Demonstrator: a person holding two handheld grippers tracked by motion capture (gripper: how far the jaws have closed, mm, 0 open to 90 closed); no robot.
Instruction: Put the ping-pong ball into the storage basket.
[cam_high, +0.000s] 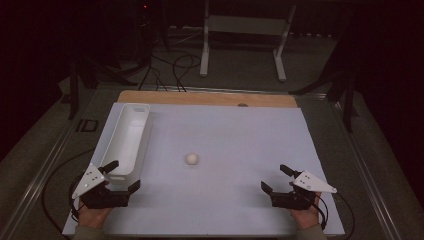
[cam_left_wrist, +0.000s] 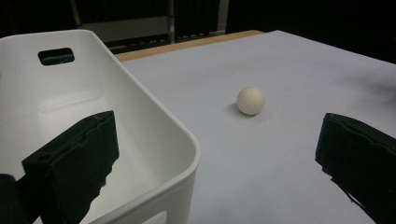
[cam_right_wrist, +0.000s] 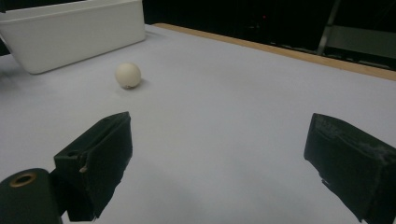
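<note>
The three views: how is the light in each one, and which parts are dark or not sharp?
High view: dim, the white mat is lit, the floor around falls to black. Left gripper view: the ball casts a soft shadow, the near bin rim and black tongs are blurred. Right gripper view: even light, ball sharp, near tongs soft.

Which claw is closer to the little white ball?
Left, by a little. The left claw sits beside the white bin, left of the ball. The right claw waits farther off on the ball's right.
</note>
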